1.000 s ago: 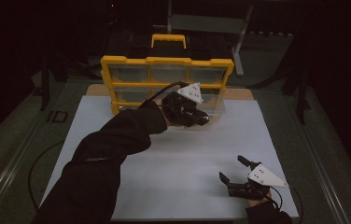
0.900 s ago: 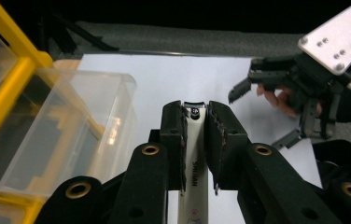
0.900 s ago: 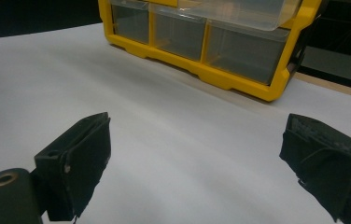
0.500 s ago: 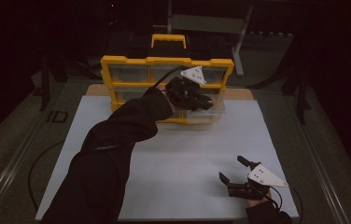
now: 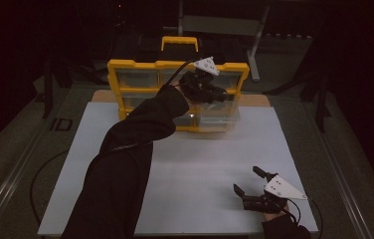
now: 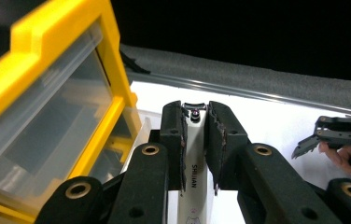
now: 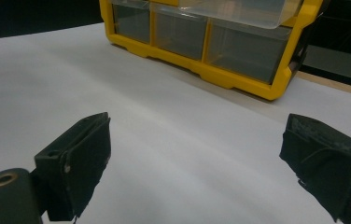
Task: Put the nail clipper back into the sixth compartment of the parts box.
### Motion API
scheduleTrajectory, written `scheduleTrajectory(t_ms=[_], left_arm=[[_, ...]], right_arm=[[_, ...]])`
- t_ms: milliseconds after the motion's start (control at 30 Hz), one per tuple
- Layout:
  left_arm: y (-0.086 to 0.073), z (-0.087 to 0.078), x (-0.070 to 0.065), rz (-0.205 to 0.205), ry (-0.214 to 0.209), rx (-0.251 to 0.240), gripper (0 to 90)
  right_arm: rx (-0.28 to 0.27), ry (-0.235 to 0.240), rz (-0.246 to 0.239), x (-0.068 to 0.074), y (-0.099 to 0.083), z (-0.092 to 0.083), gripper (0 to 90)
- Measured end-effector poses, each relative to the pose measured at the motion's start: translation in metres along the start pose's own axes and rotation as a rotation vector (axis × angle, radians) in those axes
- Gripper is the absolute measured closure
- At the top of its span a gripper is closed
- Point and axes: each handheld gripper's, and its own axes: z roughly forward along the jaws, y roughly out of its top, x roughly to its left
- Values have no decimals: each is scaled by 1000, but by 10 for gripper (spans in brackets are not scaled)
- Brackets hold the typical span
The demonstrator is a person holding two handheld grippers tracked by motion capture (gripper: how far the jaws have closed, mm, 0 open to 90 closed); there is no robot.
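A yellow organizer with clear drawers stands at the far edge of the white mat. One clear drawer on its right side is pulled out. My left gripper hovers over that drawer, shut on a silver nail clipper that lies lengthwise between the pads. In the left gripper view the organizer's frame is close on the left, and the left gripper points past it. My right gripper rests open at the mat's near right. The right gripper view shows its jaws wide apart with nothing between them.
The organizer has a row of closed lower drawers facing me, with the pulled-out drawer above them. The other hand's gripper appears far right in the left gripper view. Dark table edges and a metal stand lie behind the organizer.
My left gripper has carried the nail clipper farther back and slightly up, from in front of the organizer to above its pulled-out drawer. The right gripper has stayed put.
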Motion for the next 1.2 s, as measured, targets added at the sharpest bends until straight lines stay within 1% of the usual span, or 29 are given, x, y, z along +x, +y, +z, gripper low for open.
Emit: scheduleTrajectory(t_ms=[67, 100, 133, 167, 200, 233, 300, 400, 433, 467, 533, 667, 700, 767, 833, 867, 900, 933, 967, 1000, 1033, 1067, 1100, 1133, 1167, 1200], left_arm=[[-3, 5, 3, -8, 3, 7, 783], [-4, 7, 5, -13, 4, 3, 783], [-6, 9, 7, -26, -3, 2, 783], [-6, 9, 7, -26, -3, 2, 783], [-9, 16, 11, -39, -5, 18, 783], [-10, 18, 13, -49, -12, 25, 782], [-13, 22, 15, -55, -13, 36, 782], [-16, 28, 17, -61, -16, 55, 782], [-17, 30, 17, -57, -6, 63, 782], [-19, 31, 18, -63, -14, 67, 782], [-21, 35, 18, -58, -10, 85, 782], [-27, 42, 21, -66, -18, 120, 782], [-28, 43, 20, -64, -8, 126, 782], [-30, 46, 21, -62, -9, 142, 781], [-31, 47, 21, -66, -5, 144, 781], [-32, 47, 22, -70, 13, 142, 780], [-32, 46, 22, -74, 12, 137, 773], [-34, 44, 24, -88, 4, 112, 765], [-34, 42, 23, -97, 20, 91, 680], [-34, 40, 23, -108, 16, 78, 585], [-34, 38, 24, -126, -15, 69, 491], [-34, 36, 23, -130, -9, 63, 395], [-35, 32, 22, -138, -13, 34, 312], [-35, 30, 22, -139, -40, 19, 226], [-37, 27, 22, -142, -77, -3, 162], [-37, 26, 21, -144, -76, -9, 103]], right_arm=[[-2, 0, 0, 0, 0, 0, 86], [-2, 1, 1, 0, 0, 0, 86], [-1, 3, 5, 0, -1, 0, 86], [-1, 3, 5, 0, -1, 0, 86], [0, 3, 2, 0, -1, 1, 86], [-2, 4, 0, 0, 0, 0, 86], [-3, 4, 1, 0, -1, 0, 86], [0, 5, 5, -1, -1, 0, 86], [1, 7, 4, 0, -1, 0, 86], [1, 8, 1, -1, -1, 1, 86], [10, 8, -1, 0, -1, 1, 86], [8, 9, 4, 0, -1, 1, 86], [8, 8, 5, -1, -2, 0, 86], [8, 7, 7, -1, -2, 1, 86], [8, 7, 8, -1, -2, 1, 86], [9, 8, 8, -1, -2, 1, 86], [9, 8, 4, -1, -2, 0, 86], [9, 9, 5, -1, -2, 0, 86], [10, 8, 5, -1, -2, 0, 86], [10, 7, 5, -1, -2, 0, 86], [11, 6, 5, -1, -2, 0, 86], [10, 5, 7, -1, -2, 0, 86], [9, 5, 6, -1, -2, 0, 86], [10, 5, 6, -1, -2, 0, 86], [11, 4, 6, -1, -2, 0, 86], [12, 4, 6, -1, -2, 0, 86]])
